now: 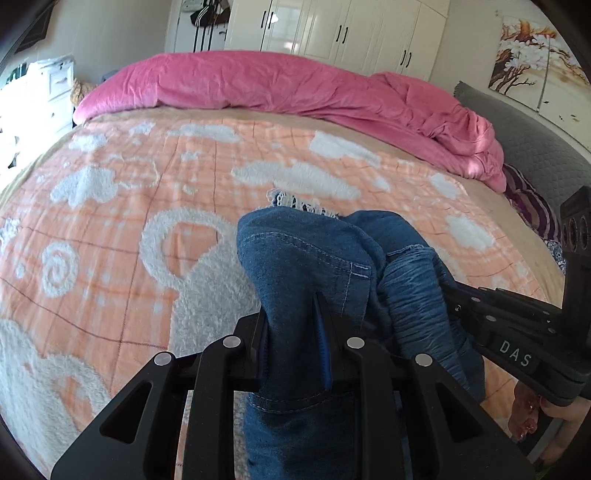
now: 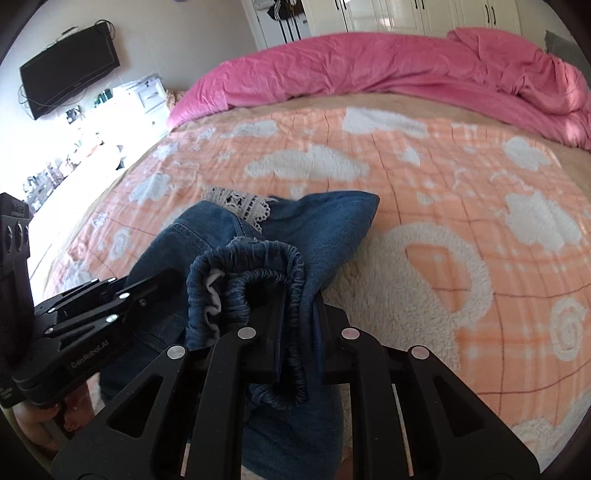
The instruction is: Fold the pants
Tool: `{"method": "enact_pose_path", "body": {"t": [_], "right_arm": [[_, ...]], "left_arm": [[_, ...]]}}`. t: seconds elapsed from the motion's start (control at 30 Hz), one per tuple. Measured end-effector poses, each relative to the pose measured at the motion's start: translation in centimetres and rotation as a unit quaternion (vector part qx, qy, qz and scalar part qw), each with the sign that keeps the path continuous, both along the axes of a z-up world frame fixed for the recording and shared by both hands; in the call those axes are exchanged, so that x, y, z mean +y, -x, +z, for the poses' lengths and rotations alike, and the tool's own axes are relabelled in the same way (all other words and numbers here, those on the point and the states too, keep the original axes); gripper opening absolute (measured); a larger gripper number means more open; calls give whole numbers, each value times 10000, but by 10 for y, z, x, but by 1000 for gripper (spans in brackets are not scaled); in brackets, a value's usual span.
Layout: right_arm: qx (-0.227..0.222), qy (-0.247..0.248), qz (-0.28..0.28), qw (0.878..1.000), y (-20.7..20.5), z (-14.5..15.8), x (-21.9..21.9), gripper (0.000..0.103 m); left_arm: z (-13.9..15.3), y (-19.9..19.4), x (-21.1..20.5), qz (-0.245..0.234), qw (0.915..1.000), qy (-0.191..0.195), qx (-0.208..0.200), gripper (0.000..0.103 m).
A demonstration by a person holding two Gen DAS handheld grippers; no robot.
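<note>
Since both grippers are clamped on the pants [image 1: 295, 266], the bit that matters is where the rest of the denim goes: it bunches just past the fingers and hangs below them, lace hem on the far side. Left gripper [image 1: 291, 332] pinches a seamed edge, right gripper [image 2: 299, 332] pinches the elastic waistband [image 2: 258, 266], side by side and close together. I'd guess they need spreading apart first. Underneath is a peach blanket [image 2: 424, 177], with a pink duvet [image 1: 277, 81] at the far edge and wardrobes [image 1: 351, 29] beyond.

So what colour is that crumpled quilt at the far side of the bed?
Pink, plain with no pattern. The quilt shows best in the right wrist view.
</note>
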State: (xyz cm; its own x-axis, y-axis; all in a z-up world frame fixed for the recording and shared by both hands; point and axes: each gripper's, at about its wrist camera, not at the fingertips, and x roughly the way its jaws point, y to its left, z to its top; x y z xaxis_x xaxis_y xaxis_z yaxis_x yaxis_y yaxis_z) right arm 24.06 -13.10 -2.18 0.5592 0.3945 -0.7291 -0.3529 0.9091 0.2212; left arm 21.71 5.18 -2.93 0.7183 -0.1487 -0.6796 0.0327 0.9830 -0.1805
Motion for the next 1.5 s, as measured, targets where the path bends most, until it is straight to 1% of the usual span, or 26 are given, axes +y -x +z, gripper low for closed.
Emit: {"method": "enact_pose_path", "body": {"t": [0.03,0.13,0.23,0.27,0.33,0.37,0.43,0.47,0.5,0.57,0.67,0.77,0.83,1.03,1.17,1.27,1.33,1.47,1.5], "right_arm": [[28,37,-25,10000,-1,-4,-2,8],[211,-58,-124,9997,-5,-16,-10,12],[277,31,-163,9995,-5,-22,-13,15],[290,59,-181,9994,-4,-24,-14,15],[341,93,-261,9990,-3,-27,-18,24],[338,87,-291,9990,-2,-29,-20,25],[360,80,-350,9987,-2,-31,-24,34],[375,70,-410,9984,-2,-32,-27,36],[381,16,-444,9983,-1,-32,-30,36],[381,-18,-474,9981,1,-33,-34,36],[332,131,-541,9979,6,-32,-36,38],[346,92,-565,9978,11,-31,-39,38],[323,107,-575,9978,15,-29,-41,39],[232,134,-665,9974,38,-26,-51,40],[183,102,-712,9972,56,-24,-58,41],[115,85,-744,9971,69,-21,-63,42],[53,44,-769,9970,78,-18,-66,45],[-140,4,-792,9968,93,-7,-70,50],[-212,-24,-786,9967,98,-2,-71,53]], "left_arm": [[-3,-1,1,9,10000,-9,17,20],[-10,-2,4,11,10000,36,90,20],[-13,-2,5,21,9999,46,110,20],[-14,-1,6,40,9999,41,116,23],[-17,0,7,54,9999,55,115,25],[-18,1,7,67,9999,49,108,28],[-21,2,10,118,9999,42,118,36],[-22,2,12,153,9998,70,128,40],[-22,3,14,171,9997,93,133,44],[-22,6,17,177,9997,103,138,47],[-22,11,18,192,9997,65,131,48],[-18,20,19,227,9997,65,98,50],[-15,30,21,272,9996,64,42,54],[-7,62,28,344,9993,117,-74,57],[-4,82,32,373,9991,139,-148,62],[-2,97,35,398,9989,150,-186,62],[1,106,35,425,9987,124,-234,63],[10,122,35,437,9985,107,-310,69],[14,127,34,426,9984,95,-348,72]]}}
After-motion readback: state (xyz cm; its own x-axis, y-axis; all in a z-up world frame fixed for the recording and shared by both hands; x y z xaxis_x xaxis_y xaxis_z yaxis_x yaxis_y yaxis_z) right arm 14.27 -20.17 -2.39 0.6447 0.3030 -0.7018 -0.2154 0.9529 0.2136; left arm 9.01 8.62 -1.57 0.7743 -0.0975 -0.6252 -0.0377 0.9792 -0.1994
